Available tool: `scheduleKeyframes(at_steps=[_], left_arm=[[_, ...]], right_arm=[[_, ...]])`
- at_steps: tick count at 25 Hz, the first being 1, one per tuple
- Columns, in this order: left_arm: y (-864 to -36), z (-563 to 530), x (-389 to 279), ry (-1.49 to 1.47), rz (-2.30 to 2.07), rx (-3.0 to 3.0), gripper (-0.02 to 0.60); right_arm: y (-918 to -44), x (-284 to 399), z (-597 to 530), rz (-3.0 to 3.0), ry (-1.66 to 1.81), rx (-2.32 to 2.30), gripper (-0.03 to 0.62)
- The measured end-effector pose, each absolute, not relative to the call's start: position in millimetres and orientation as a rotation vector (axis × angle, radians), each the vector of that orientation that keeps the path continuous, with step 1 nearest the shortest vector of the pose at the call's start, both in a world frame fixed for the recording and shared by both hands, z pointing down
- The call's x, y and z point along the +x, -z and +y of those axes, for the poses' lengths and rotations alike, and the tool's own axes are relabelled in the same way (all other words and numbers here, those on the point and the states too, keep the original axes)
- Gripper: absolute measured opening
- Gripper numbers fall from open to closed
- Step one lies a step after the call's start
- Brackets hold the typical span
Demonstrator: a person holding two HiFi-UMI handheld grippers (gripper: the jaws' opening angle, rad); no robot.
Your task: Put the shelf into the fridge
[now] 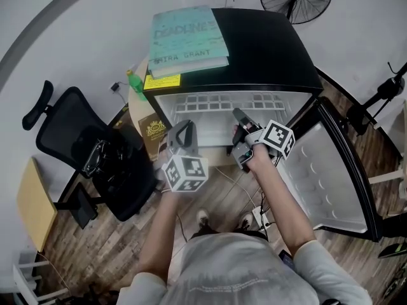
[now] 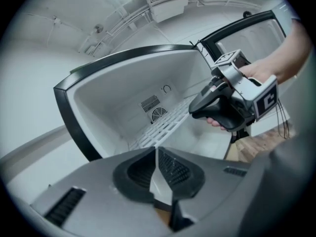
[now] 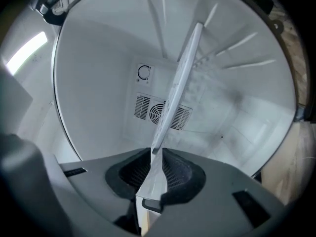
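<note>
The small black fridge [image 1: 270, 53] stands open, its door [image 1: 331, 170] swung out to the right. A white grid shelf [image 1: 222, 101] lies level inside the white cavity. My left gripper [image 1: 181, 132] is at the shelf's front left, my right gripper [image 1: 240, 118] at its front right. In the left gripper view the left gripper [image 2: 157, 164] is shut on the thin white edge of the shelf [image 2: 163, 122], with the right gripper [image 2: 232, 102] beside it. The right gripper [image 3: 155, 164] is shut on the shelf [image 3: 180, 83], seen edge-on and running toward the back wall vent.
A teal book [image 1: 187, 40] lies on the fridge top. A green bottle [image 1: 135, 83] and a brown box [image 1: 152, 129] sit left of the fridge, next to a black office chair [image 1: 95, 151]. Cables and a power strip [image 1: 261, 218] lie by the person's feet.
</note>
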State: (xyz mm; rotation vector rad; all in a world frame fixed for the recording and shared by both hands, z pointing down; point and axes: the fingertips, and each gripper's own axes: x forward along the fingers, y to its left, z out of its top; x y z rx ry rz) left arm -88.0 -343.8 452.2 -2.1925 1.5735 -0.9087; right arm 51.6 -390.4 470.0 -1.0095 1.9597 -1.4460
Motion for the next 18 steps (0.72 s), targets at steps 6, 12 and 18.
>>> scheduleKeyframes(at_steps=[6, 12, 18], left_arm=[[-447, -322, -84, 0.828, 1.555, -2.282, 0.031], [-435, -295, -74, 0.688, 1.550, -2.442, 0.031], [-411, -268, -64, 0.545, 1.499, -2.566, 0.031]], right_arm=[[-475, 61, -352, 2.036, 1.440, -1.069, 0.064], [-461, 76, -310, 2.416, 1.129, -1.312, 0.018], [-436, 94, -274, 2.800, 0.556, -1.577, 0.015]])
